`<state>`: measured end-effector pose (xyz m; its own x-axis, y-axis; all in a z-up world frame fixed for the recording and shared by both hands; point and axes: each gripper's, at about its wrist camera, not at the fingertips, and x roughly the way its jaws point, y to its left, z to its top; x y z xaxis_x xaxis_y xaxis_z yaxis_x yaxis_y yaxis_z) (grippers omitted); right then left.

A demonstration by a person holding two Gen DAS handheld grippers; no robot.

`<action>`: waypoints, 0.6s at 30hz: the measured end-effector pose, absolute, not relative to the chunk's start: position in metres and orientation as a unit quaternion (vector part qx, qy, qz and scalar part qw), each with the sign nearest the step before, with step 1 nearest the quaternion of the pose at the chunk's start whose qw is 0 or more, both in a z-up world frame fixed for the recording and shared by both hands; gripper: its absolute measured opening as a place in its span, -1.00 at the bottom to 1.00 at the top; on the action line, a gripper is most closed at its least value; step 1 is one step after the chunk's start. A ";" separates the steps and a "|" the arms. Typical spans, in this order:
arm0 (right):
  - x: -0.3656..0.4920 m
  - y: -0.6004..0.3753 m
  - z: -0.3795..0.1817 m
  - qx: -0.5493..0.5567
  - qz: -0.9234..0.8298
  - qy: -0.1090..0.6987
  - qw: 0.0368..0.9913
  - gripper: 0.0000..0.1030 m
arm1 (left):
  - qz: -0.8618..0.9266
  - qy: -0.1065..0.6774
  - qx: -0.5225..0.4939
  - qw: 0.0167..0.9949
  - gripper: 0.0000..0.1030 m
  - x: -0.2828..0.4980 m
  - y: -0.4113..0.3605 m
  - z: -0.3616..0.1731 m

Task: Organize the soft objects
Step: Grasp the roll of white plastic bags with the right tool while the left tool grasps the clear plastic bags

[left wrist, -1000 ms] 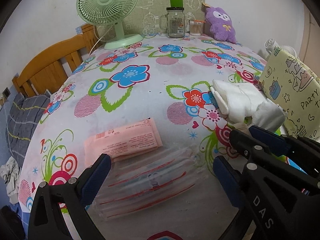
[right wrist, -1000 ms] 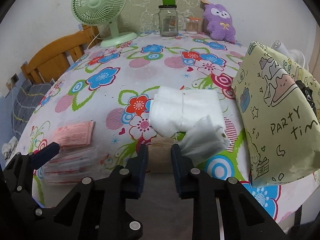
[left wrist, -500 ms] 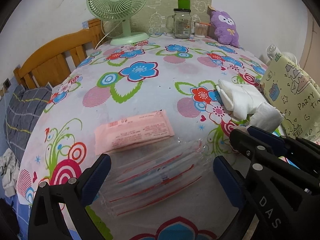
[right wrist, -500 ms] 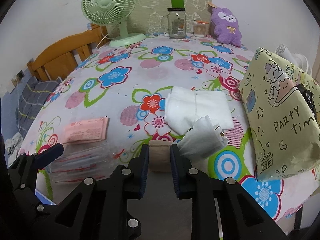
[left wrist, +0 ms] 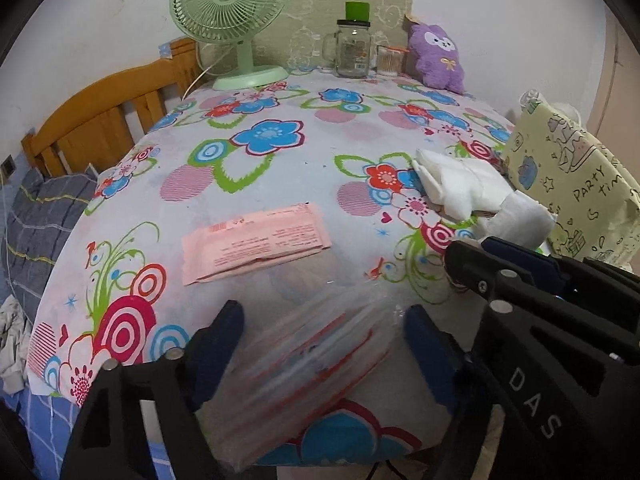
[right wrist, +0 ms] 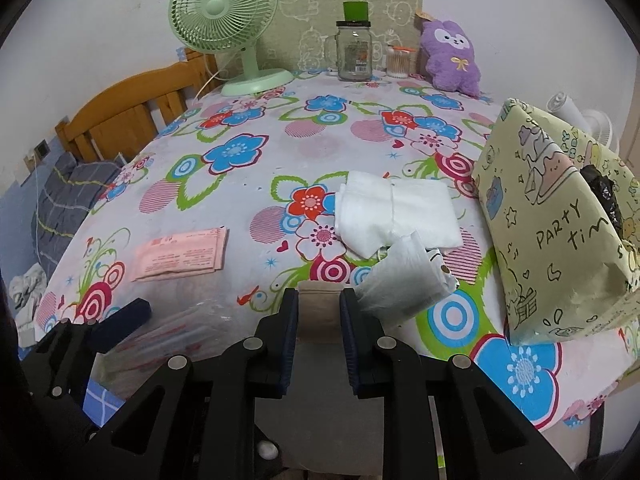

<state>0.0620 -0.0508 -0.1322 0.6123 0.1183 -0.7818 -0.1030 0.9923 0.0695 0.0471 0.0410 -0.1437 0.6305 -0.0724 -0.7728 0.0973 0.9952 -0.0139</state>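
Observation:
A stack of clear zip bags (left wrist: 304,364) with red seals lies between the fingers of my left gripper (left wrist: 324,344), blurred; the jaws stand around it, closer than before. My right gripper (right wrist: 318,312) is shut on a beige cloth pouch (right wrist: 318,312). A pink wipes packet (left wrist: 252,244) lies on the flowered tablecloth (left wrist: 280,152), also in the right wrist view (right wrist: 182,254). A folded white cloth (right wrist: 394,212) and a white pouch (right wrist: 408,280) lie in front of the right gripper.
A yellow "Party Time" paper bag (right wrist: 560,232) stands at the right. A green fan (right wrist: 224,24), a glass jar (right wrist: 354,54), a cup of swabs (right wrist: 398,62) and a purple plush (right wrist: 452,56) stand at the back. A wooden bed frame (right wrist: 132,116) is at the left.
Both grippers pulled back toward the table's near edge. The left jaws narrowed around the zip bags, which moved with them, away from the pink packet. The right gripper stays shut on the pouch.

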 end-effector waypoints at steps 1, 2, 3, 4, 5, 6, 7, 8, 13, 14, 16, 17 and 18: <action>0.062 -0.051 -0.132 0.010 0.061 0.436 0.898 -0.54 | -0.047 0.426 0.015 0.903 0.46 0.047 0.040 -0.143; 0.062 -0.052 -0.132 0.011 0.060 0.435 0.898 -0.54 | -0.047 0.425 0.014 0.904 0.42 0.047 0.040 -0.143; 0.062 -0.053 -0.132 0.012 0.059 0.435 0.898 -0.54 | -0.047 0.424 0.014 0.904 0.32 0.047 0.039 -0.143; 0.062 -0.054 -0.131 0.013 0.059 0.435 0.898 -0.54 | -0.049 0.422 0.012 0.905 0.16 0.048 0.038 -0.142; 0.062 -0.055 -0.131 0.014 0.058 0.434 0.899 -0.54 | -0.050 0.422 0.012 0.905 0.11 0.048 0.038 -0.141; 0.063 -0.056 -0.131 0.015 0.057 0.434 0.899 -0.54 | -0.050 0.422 0.012 0.905 0.00 0.049 0.037 -0.141; 0.063 -0.056 -0.130 0.016 0.057 0.434 0.899 -0.54 | -0.053 0.422 0.012 0.905 -0.09 0.050 0.036 -0.141; 0.063 -0.057 -0.130 0.016 0.056 0.433 0.899 -0.54 | -0.054 0.422 0.012 0.905 -0.12 0.051 0.036 -0.140; 0.066 -0.061 -0.129 0.021 0.053 0.432 0.900 -0.53 | -0.054 0.421 0.009 0.905 -0.43 0.056 0.033 -0.140; 0.066 -0.062 -0.129 0.022 0.053 0.432 0.900 -0.53 | -0.054 0.421 0.008 0.905 -0.45 0.057 0.032 -0.140; 0.068 -0.063 -0.129 0.023 0.053 0.432 0.900 -0.53 | -0.054 0.421 0.005 0.905 -0.55 0.060 0.032 -0.139; 0.068 -0.063 -0.129 0.024 0.053 0.432 0.900 -0.53 | -0.055 0.422 0.002 0.905 -0.57 0.062 0.032 -0.138; 0.070 -0.063 -0.128 0.024 0.054 0.431 0.900 -0.53 | -0.057 0.422 -0.001 0.905 -0.59 0.063 0.032 -0.138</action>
